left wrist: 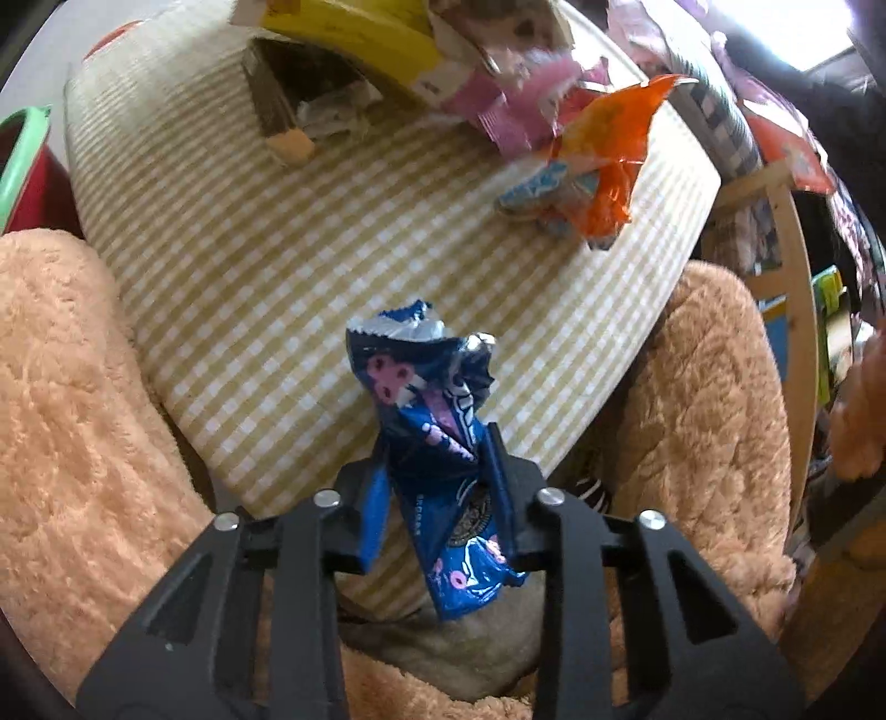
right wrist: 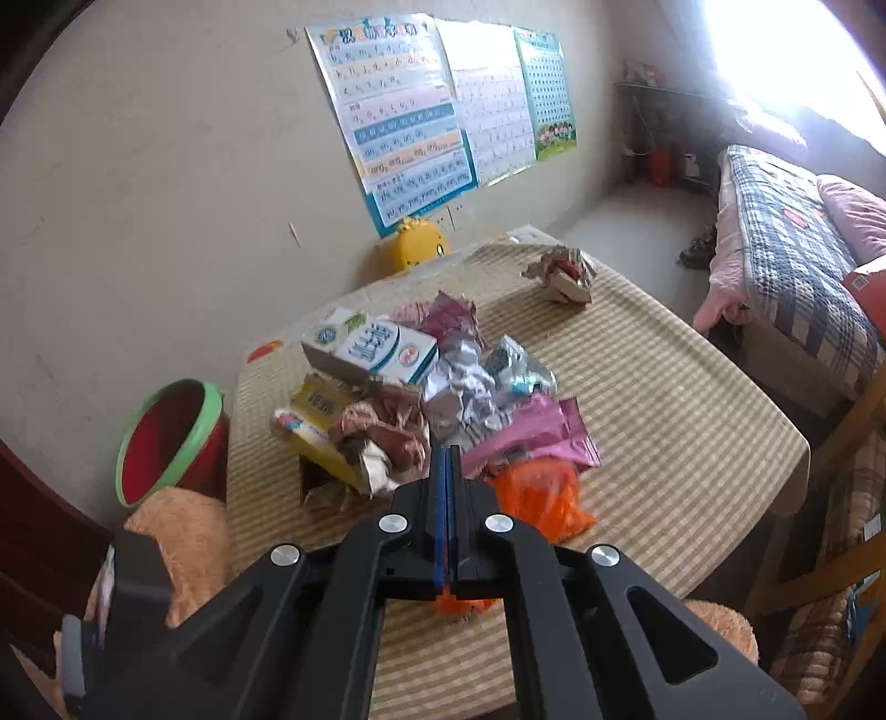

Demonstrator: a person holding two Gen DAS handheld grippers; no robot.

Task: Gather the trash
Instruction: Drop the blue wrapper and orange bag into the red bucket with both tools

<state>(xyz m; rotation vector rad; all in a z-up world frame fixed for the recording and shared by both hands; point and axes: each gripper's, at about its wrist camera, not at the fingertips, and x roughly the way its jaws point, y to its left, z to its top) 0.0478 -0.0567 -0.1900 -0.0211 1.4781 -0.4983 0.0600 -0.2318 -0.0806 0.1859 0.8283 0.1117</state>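
Observation:
My left gripper (left wrist: pixel 437 471) is shut on a crumpled blue snack wrapper (left wrist: pixel 437 437) and holds it over the near edge of the checked table (left wrist: pixel 266 266). An orange wrapper (left wrist: pixel 614 149), a pink wrapper (left wrist: pixel 515 105) and a yellow packet (left wrist: pixel 365 33) lie at the table's far side. My right gripper (right wrist: pixel 448 465) is shut, its pads pressed together, just above the table (right wrist: pixel 664 410) beside an orange wrapper (right wrist: pixel 540 498). A heap of trash lies ahead of it: a pink wrapper (right wrist: pixel 531 432), silver foil (right wrist: pixel 465 387), a white carton (right wrist: pixel 382 349), brown paper (right wrist: pixel 382 432).
A red bin with a green rim (right wrist: pixel 171 443) stands on the floor left of the table; its rim shows in the left wrist view (left wrist: pixel 22 160). Fuzzy tan cushions (left wrist: pixel 72 421) lie below the table edge. A crumpled paper ball (right wrist: pixel 565 271) sits far back. A bed (right wrist: pixel 792 260) stands at right.

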